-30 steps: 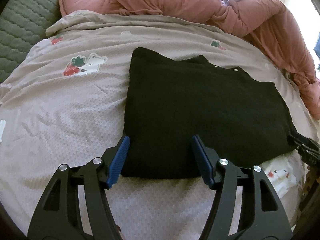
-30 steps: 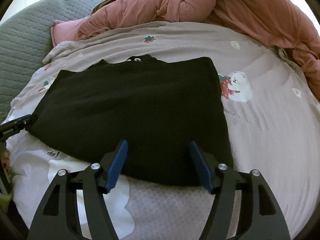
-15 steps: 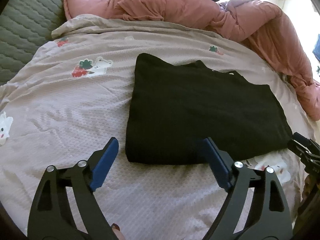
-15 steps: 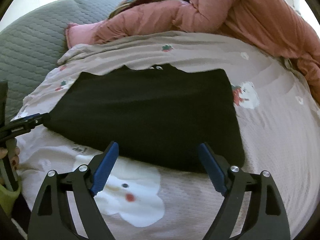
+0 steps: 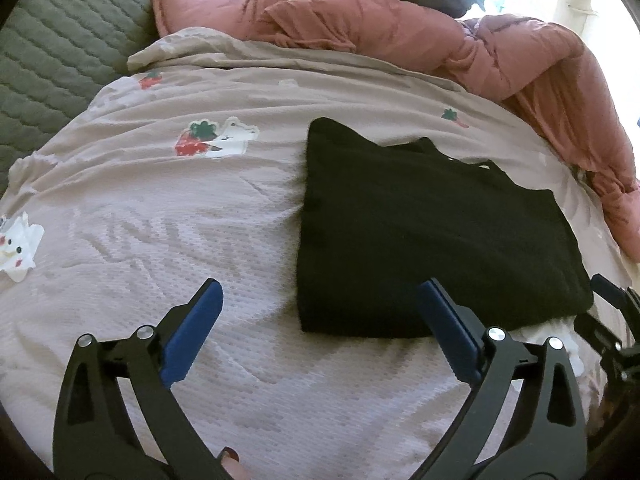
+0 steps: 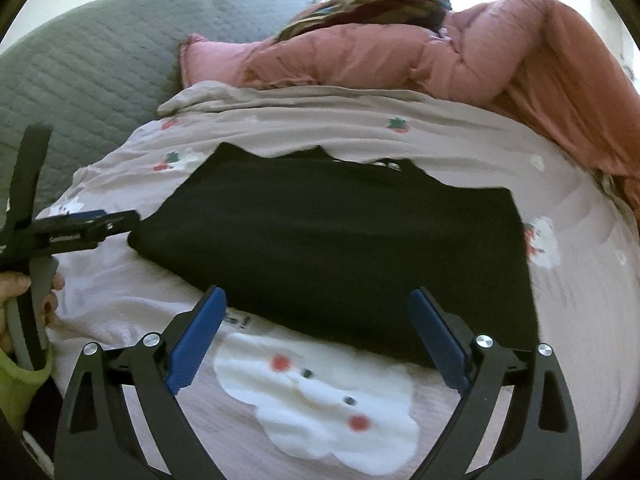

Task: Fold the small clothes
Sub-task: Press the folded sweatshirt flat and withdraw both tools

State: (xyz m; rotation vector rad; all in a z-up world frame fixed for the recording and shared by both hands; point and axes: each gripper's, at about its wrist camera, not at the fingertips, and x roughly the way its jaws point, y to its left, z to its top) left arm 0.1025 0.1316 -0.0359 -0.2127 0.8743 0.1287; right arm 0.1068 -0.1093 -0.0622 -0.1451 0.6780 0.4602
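A black garment [image 5: 424, 236] lies folded into a flat rectangle on the bed; it also shows in the right wrist view [image 6: 352, 240]. My left gripper [image 5: 320, 300] is open wide and empty, just short of the garment's near left corner. My right gripper [image 6: 316, 304] is open wide and empty, above the garment's near edge. The left gripper also shows at the left of the right wrist view [image 6: 96, 226], by the garment's left corner.
The bed has a pale pink sheet [image 5: 160, 216] printed with white bears and strawberries. A bunched pink duvet [image 5: 400, 36] lies along the far and right side. A grey quilted headboard [image 5: 56, 40] stands at the far left.
Both grippers have opened wider and drawn back from the black garment. The left one has shifted to the left, off the garment's near edge. The garment lies still.
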